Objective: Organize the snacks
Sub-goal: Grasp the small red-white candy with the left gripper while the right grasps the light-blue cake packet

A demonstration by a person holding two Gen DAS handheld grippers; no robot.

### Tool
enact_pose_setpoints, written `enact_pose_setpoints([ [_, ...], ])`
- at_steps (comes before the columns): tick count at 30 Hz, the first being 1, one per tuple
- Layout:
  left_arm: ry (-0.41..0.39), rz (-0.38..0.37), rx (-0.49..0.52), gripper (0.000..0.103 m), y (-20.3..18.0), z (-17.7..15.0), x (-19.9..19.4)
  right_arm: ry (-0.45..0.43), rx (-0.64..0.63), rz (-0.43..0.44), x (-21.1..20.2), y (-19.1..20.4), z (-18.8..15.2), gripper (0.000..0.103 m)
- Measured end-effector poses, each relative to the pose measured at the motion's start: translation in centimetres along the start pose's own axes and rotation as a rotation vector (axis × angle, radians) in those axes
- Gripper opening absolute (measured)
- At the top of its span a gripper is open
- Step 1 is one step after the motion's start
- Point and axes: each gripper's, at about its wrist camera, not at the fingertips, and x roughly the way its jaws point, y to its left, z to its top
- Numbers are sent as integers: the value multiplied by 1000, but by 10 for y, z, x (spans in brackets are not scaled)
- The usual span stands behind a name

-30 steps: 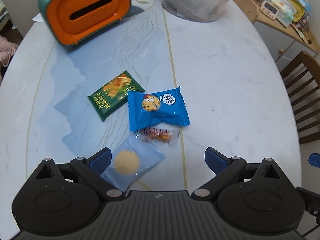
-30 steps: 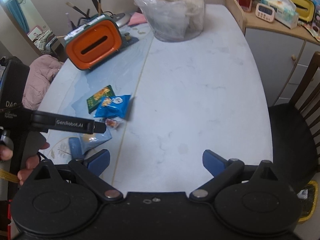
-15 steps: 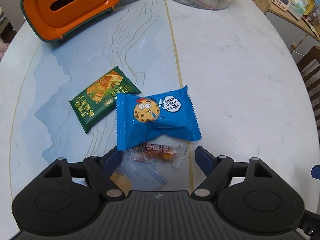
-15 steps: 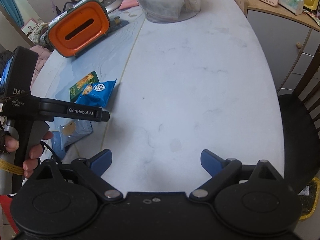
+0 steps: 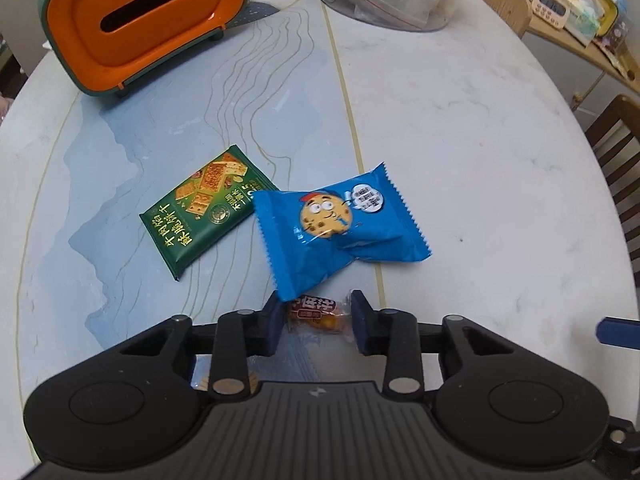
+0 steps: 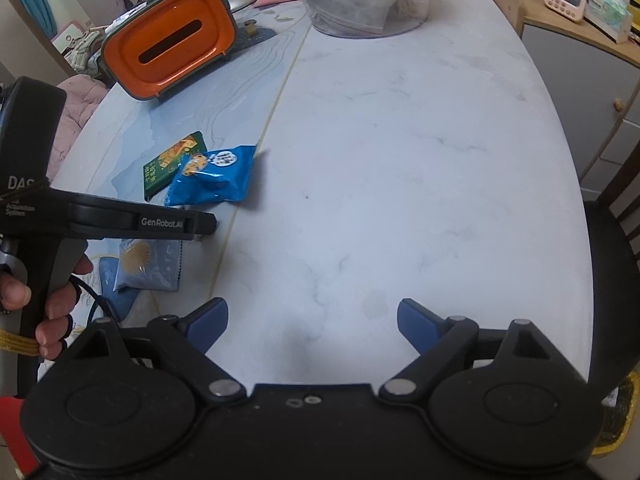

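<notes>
The worktop [image 5: 460,128] looks like smooth, polished marble. The blue cookie packet [image 5: 340,220] and green cracker packet [image 5: 200,208] are glossy crinkled film. The orange tissue box [image 5: 144,20] is shiny plastic. The gripper fingers [image 6: 208,320] are matt blue.

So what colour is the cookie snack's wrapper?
Bright blue, with a cartoon cookie face; the cookie snack shows best in the left wrist view.

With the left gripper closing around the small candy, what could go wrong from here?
The blue cookie pack overlaps the candy, so the left gripper may pinch or drag its corner as well. The candy's clear wrapper could slip from the fingers. The pale blue packet lies under the left gripper and may get crushed or pushed.
</notes>
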Motion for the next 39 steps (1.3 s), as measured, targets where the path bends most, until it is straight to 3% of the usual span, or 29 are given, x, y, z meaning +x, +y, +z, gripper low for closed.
enact_pose_setpoints([
  [14, -36, -52, -155, 33, 52, -6, -35, 29, -135, 54, 26, 47, 13, 90],
  [21, -45, -18, -242, 33, 97, -24, -61, 58, -287, 104, 52, 103, 12, 93],
  [26, -66, 3, -302, 33, 126, -40, -79, 58, -308, 118, 73, 130, 17, 96],
  [39, -100, 25, -367, 33, 162, -58, -104, 43, -315, -1, 111, 180, 17, 99],
])
